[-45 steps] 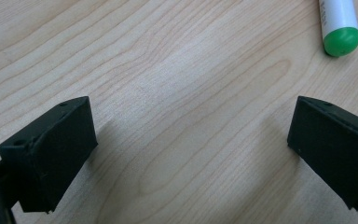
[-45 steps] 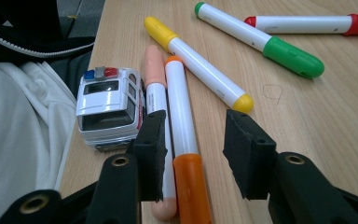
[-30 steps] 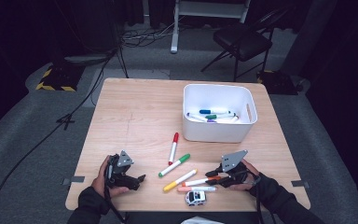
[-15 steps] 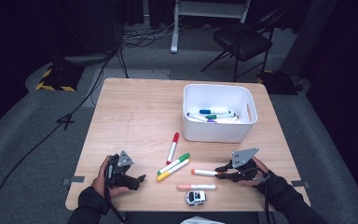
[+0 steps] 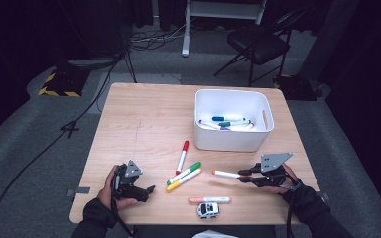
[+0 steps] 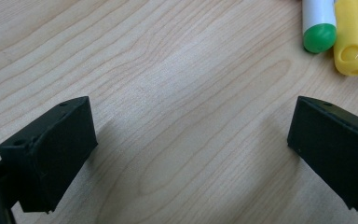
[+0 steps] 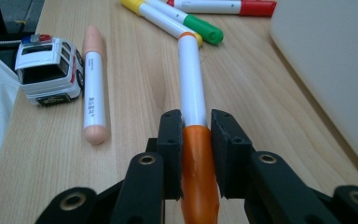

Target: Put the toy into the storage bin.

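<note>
near table's front edge, right gripper [image 7: 196,123] clamped on orange marker [image 7: 192,93] (by its cap): could pull loose, drop short of white bin [image 5: 232,120]; left gripper [image 6: 186,140] agape, idle.

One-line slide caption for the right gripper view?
Right gripper clamps the orange marker by its cap above the table, near a peach marker and toy police car.

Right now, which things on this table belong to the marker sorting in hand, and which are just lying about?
In the job:
- orange marker, clamped in the right tool
- white bin holding markers
- loose markers on the table: red, green, yellow, peach

Lying about:
- toy police car
- left tool, open and idle on the table
</note>
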Tool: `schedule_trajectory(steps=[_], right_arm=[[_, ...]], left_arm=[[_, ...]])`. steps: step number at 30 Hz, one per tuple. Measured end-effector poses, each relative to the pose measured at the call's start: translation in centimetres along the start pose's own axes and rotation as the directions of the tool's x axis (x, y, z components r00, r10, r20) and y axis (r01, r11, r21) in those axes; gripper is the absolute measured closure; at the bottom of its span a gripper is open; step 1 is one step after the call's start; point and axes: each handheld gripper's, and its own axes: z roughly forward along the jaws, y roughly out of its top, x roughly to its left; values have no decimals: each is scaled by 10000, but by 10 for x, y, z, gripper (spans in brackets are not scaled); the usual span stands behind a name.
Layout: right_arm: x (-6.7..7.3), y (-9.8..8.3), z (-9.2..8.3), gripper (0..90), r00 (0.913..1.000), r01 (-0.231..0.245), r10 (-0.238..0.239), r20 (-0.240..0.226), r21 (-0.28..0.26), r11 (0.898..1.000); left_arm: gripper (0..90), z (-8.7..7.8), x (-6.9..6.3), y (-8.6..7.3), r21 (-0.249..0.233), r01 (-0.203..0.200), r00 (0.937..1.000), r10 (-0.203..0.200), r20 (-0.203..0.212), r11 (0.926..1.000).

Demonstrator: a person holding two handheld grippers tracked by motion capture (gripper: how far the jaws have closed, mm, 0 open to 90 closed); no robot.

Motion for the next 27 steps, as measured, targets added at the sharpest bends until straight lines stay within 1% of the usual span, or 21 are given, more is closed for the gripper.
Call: schedule_trajectory(steps=[2,6,8,9,14,18,19,21,24,27], right_arm=[[0,2,-3,750,10000,-48,49,79,-61,10000],[-1,13,-12,750,9994,218,-211,288,-263,9994],[-2,21,-19,750,9990,281,-258,355,-657,9974],[-3,24,-23,750,9987,350,-319,408,-759,9965],[-9,42,-42,750,9952,582,-488,851,-1113,9921],[-14,57,-57,750,9890,873,-717,1293,-1196,9890],[-17,62,-62,750,9869,905,-729,1436,-1204,9886],[-22,68,-70,750,9858,841,-623,1559,-1373,9870],[-28,75,-77,750,9816,803,-540,1830,-1396,9869],[-36,82,-82,750,9805,755,-449,1915,-1556,9849]], left_arm=[[13,0,0,0,-6,10,10000,-10,19,10000],[13,0,0,0,-2,10,10000,-10,23,10000],[13,0,0,0,1,-11,10000,11,28,10000],[13,0,0,0,1,-11,10000,11,35,10000],[13,0,0,0,-4,11,10000,-11,11,10000],[13,0,0,0,0,16,10000,-16,12,10000],[13,0,0,0,0,18,10000,-18,14,10000],[13,0,0,0,1,19,10000,-19,13,10000],[13,0,0,0,1,21,10000,-21,13,10000],[13,0,0,0,0,26,10000,-26,15,10000]])
